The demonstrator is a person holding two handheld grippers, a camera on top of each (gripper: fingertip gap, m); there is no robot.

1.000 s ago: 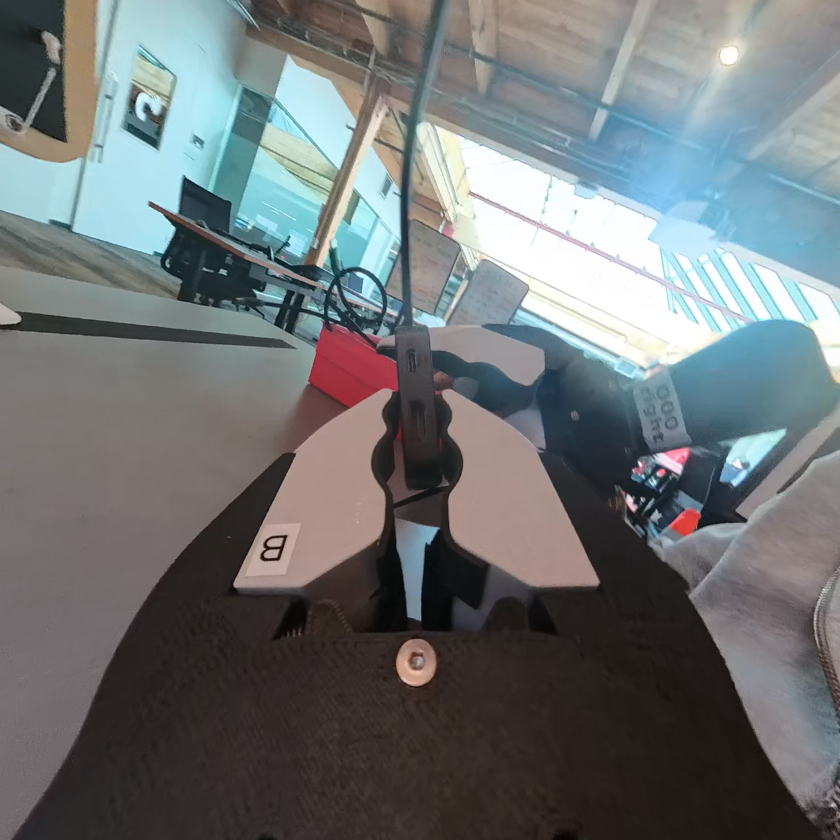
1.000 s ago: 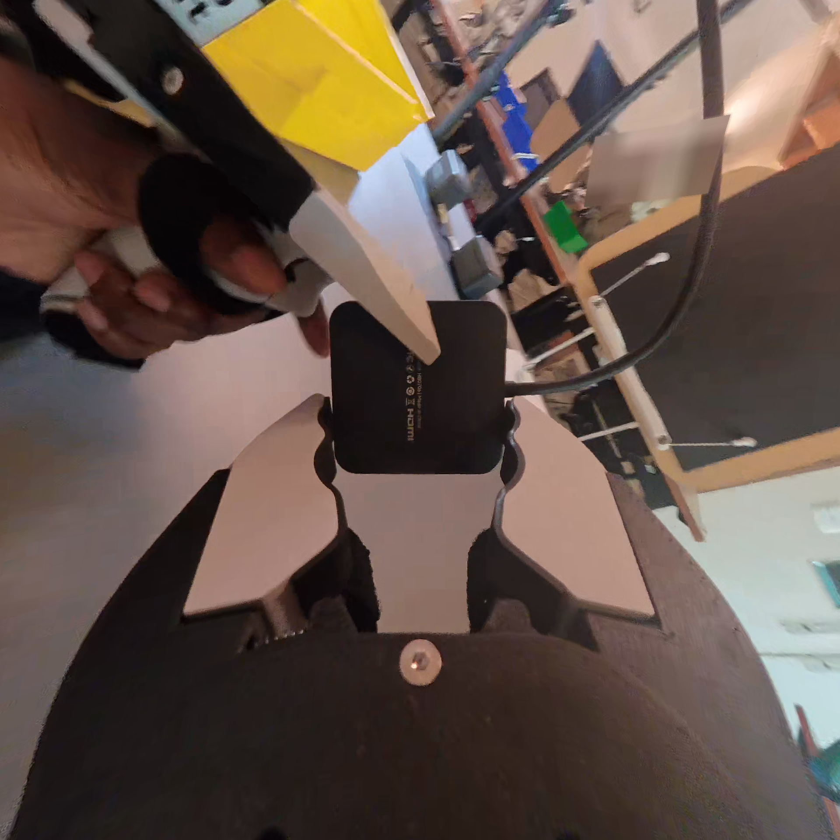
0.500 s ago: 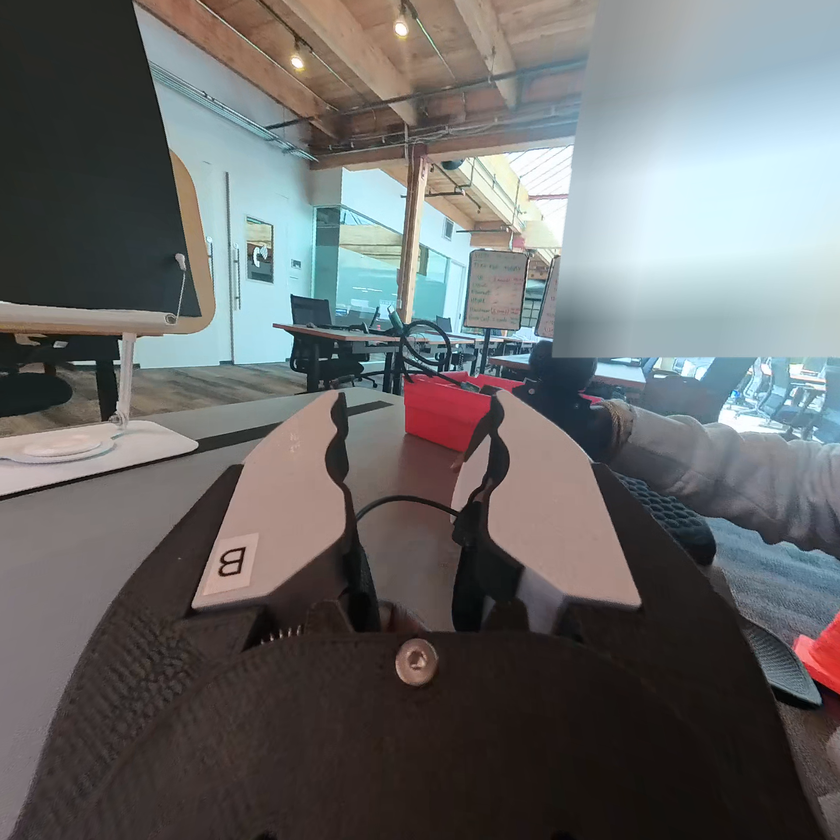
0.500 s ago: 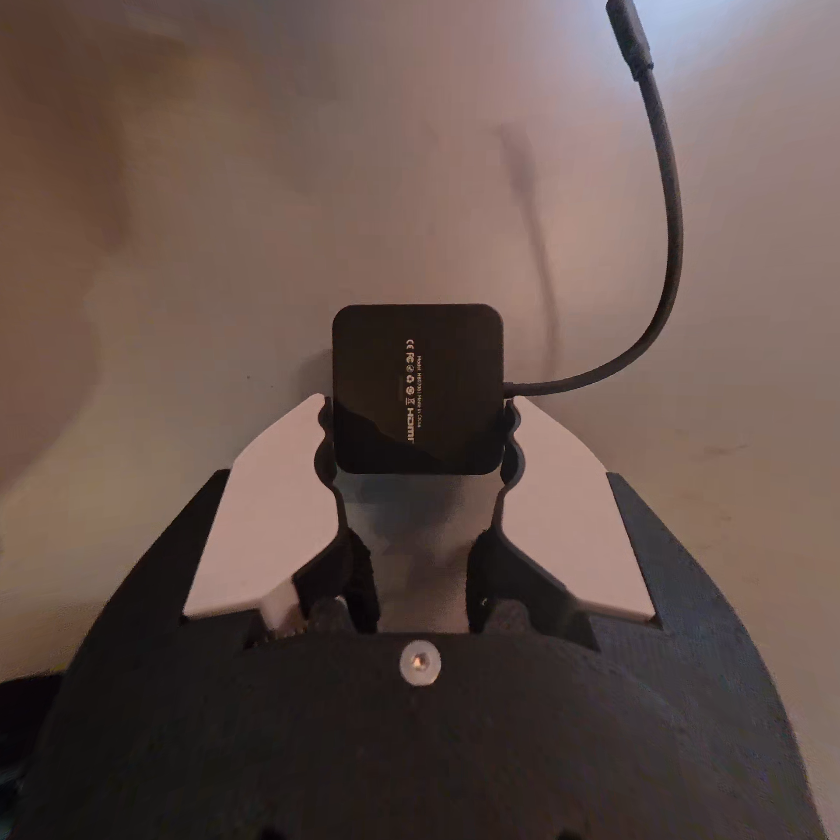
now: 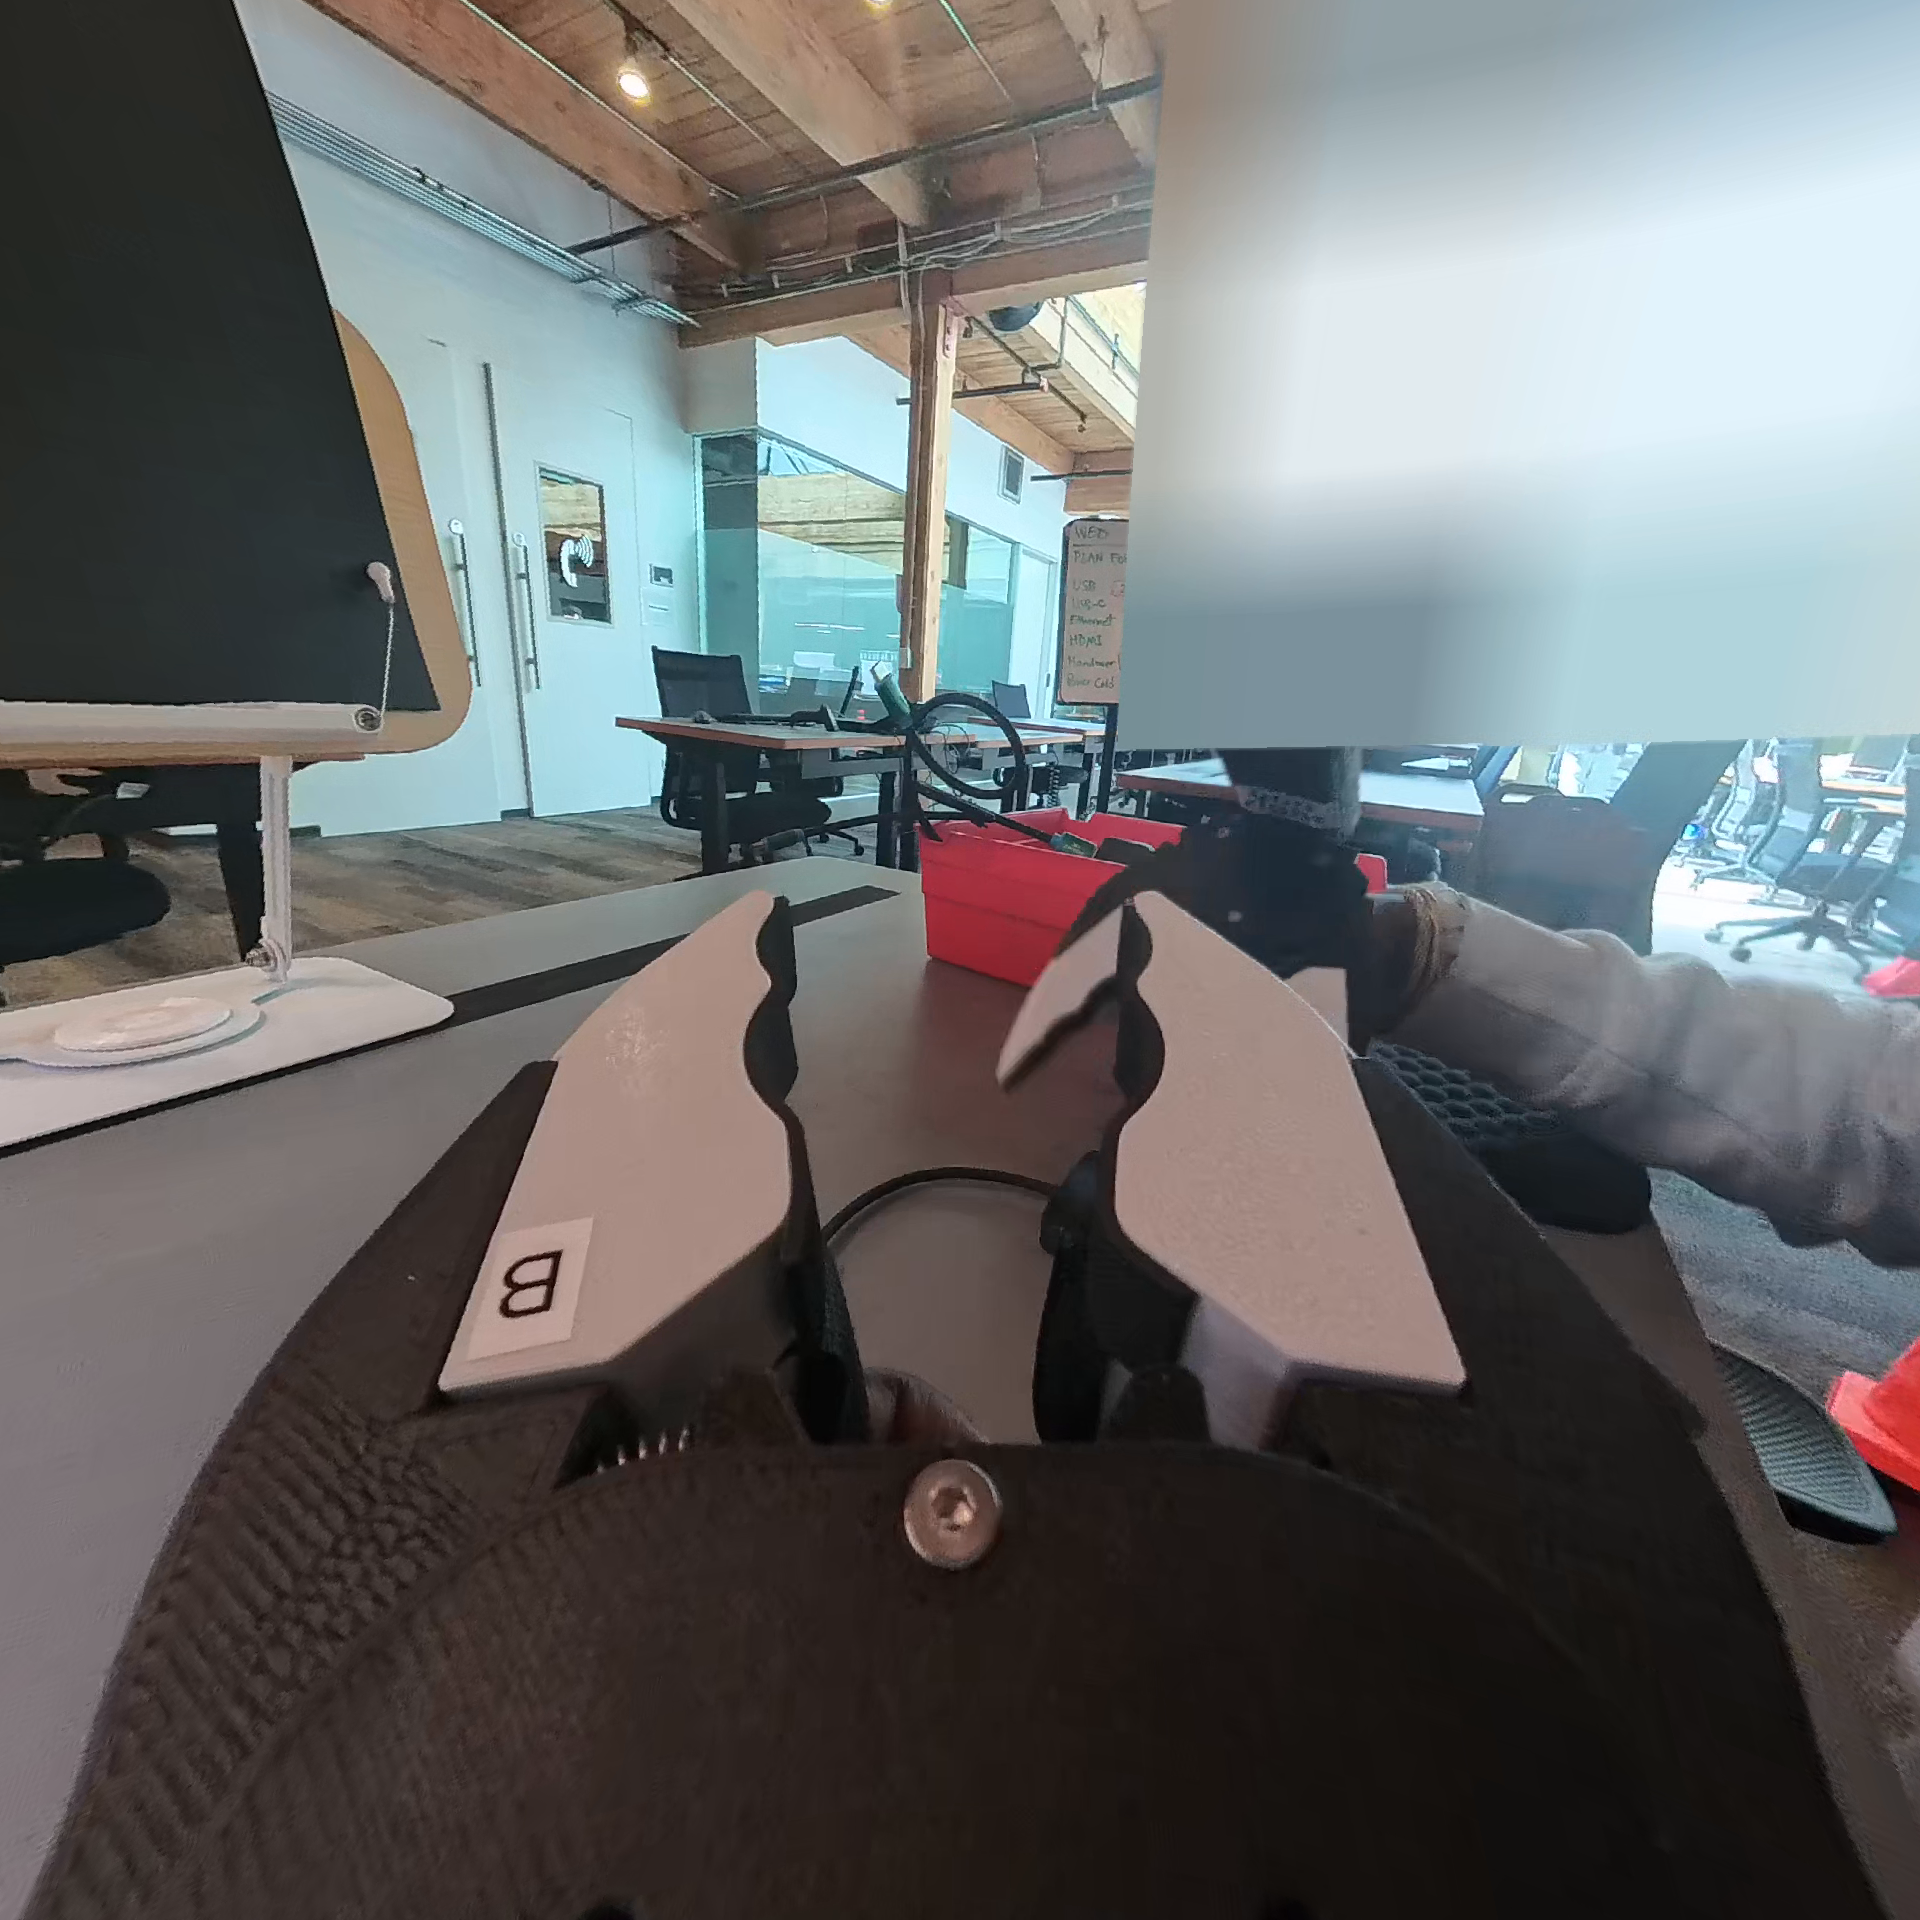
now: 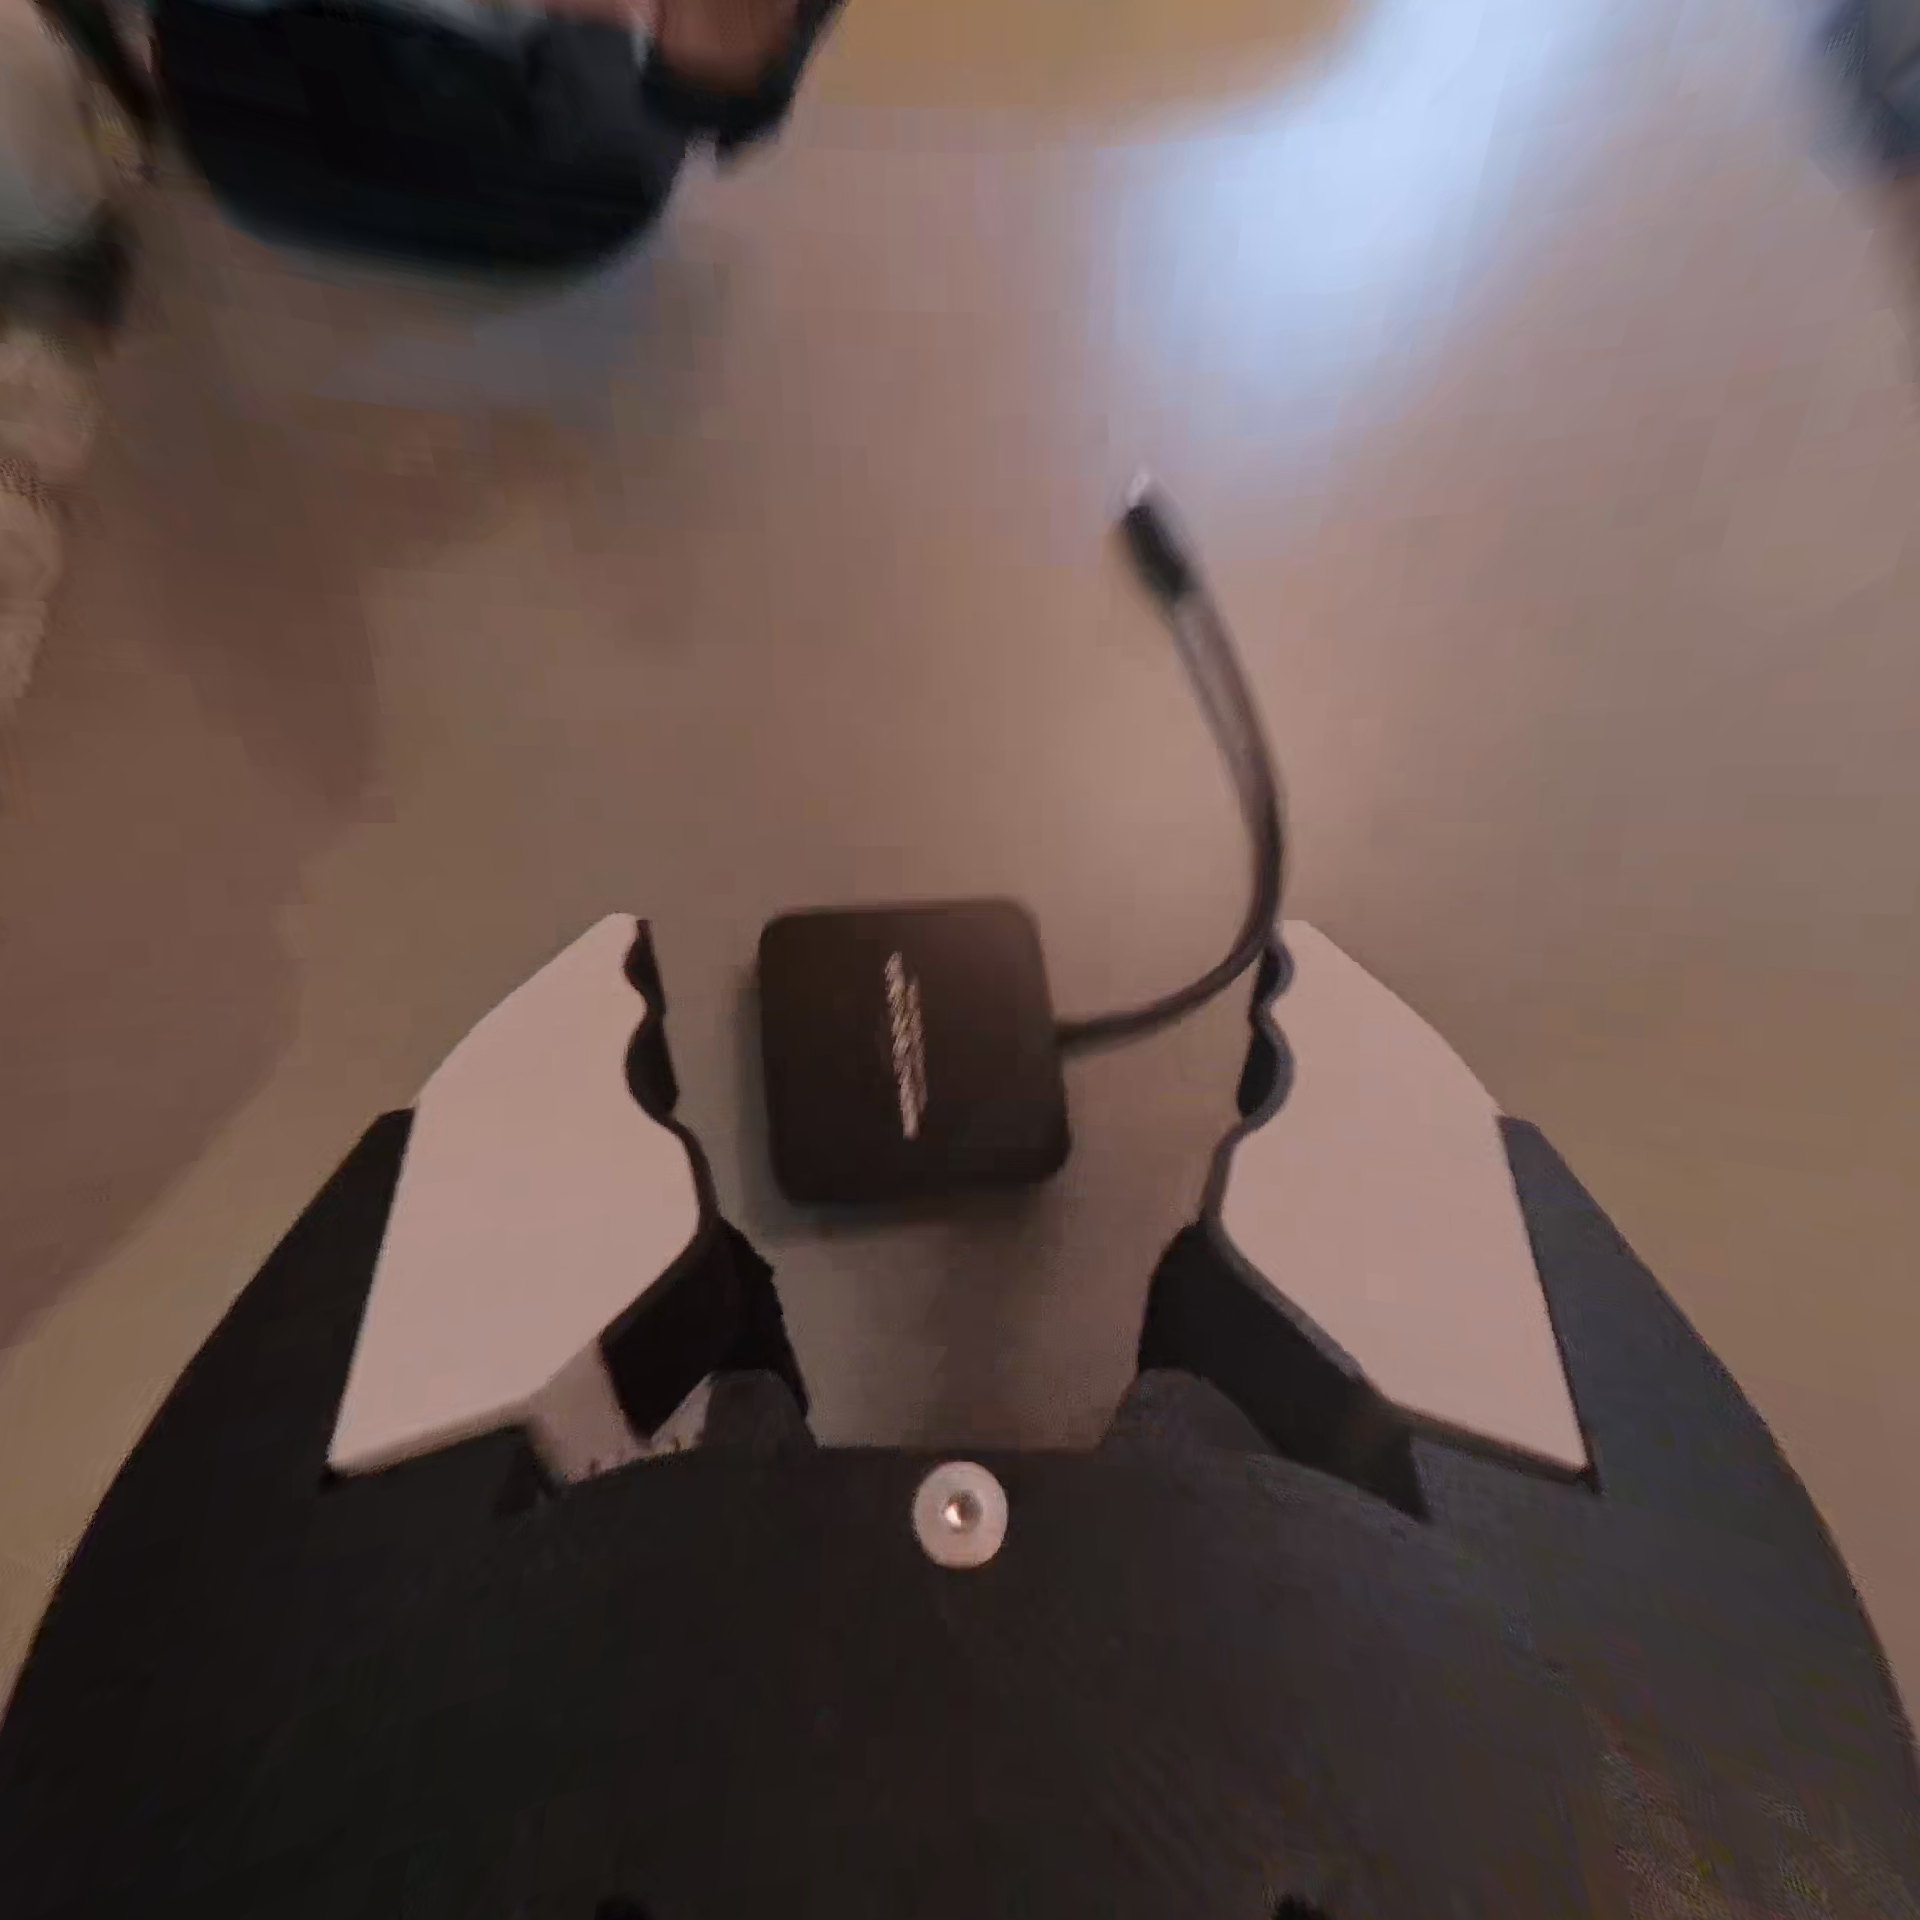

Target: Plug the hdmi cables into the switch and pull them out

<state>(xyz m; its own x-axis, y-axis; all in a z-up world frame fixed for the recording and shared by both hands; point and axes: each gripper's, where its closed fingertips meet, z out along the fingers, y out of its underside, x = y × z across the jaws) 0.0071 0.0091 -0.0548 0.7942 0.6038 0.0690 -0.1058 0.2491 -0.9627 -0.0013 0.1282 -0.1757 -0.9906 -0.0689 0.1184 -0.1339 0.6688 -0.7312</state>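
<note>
Now right gripper (image 6: 951,1023) jaws spread, releasing small black square hdmi switch (image 6: 912,1049) onto grey counter (image 6: 520,675); left gripper (image 5: 956,1013) jaws apart, empty. Unplugging looks finished.

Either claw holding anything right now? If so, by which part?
Nothing held. The right claw is open, the black switch lying free between its fingers. The left claw is open too, empty.

1 flat black square switch box (image 6: 912,1049) lies on the grey tabletop (image 6: 1558,779), with 1 short black cable (image 6: 1242,790) leaving it toward 1 o'clock. 2 grey-fingered grippers show: the left gripper (image 5: 951,966) and the right gripper (image 6: 956,966). 1 red plastic bin (image 5: 1003,899) sits at 12 o'clock.
</note>
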